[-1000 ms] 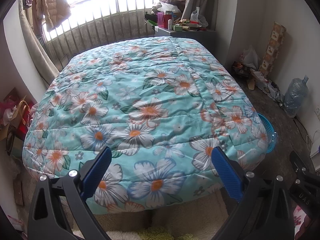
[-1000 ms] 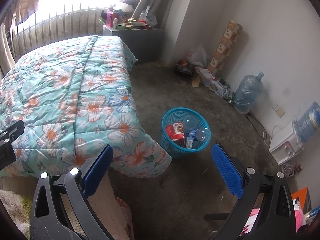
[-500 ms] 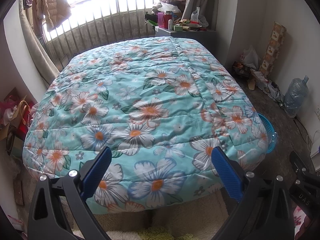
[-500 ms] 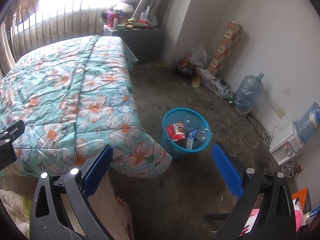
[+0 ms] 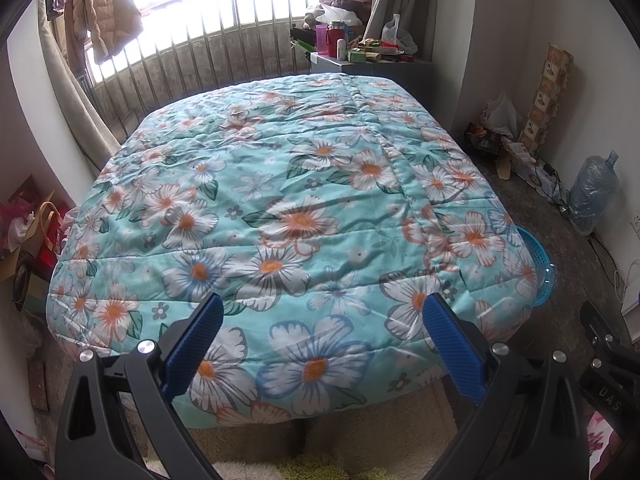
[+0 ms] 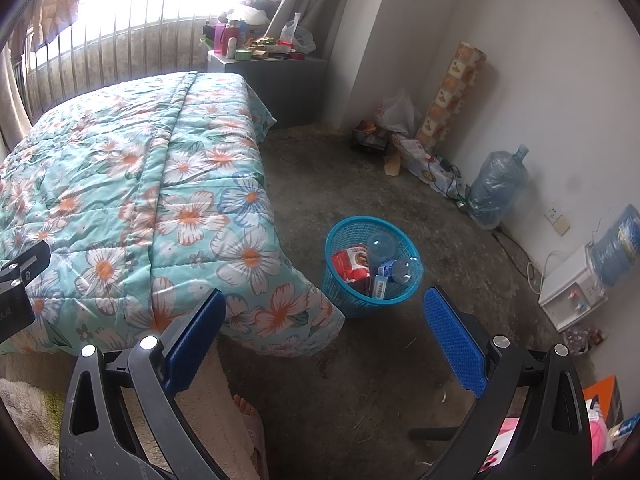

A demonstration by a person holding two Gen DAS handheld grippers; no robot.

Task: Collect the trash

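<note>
- The left gripper (image 5: pixel 320 340) is hanging spread wide and empty over the turquoise flower-print quilt (image 5: pixel 288 208).
- The right gripper (image 6: pixel 322 334) is gaping too, holding nothing.
- The round blue plastic mesh basket (image 6: pixel 360 304) is sitting on the concrete floor beside the bed corner, holding a red wrapper (image 6: pixel 354 262) and clear bottles (image 6: pixel 400 270); their labels are unreadable.

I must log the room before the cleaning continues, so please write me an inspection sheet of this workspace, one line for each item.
Surface: floral quilt covers the bed; no trash seen on it. Bare concrete floor beside it.
Job's things: blue basket on the floor by the bed corner, holding a red packet and clear bottles.
Clutter: crowded cabinet top; bags and boxes along the wall.
Grippers: left hand-held gripper open, empty; right hand-held gripper open, empty.
Cables: wires by the wall near the water jug.
Surroundings: barred window, water dispenser.
</note>
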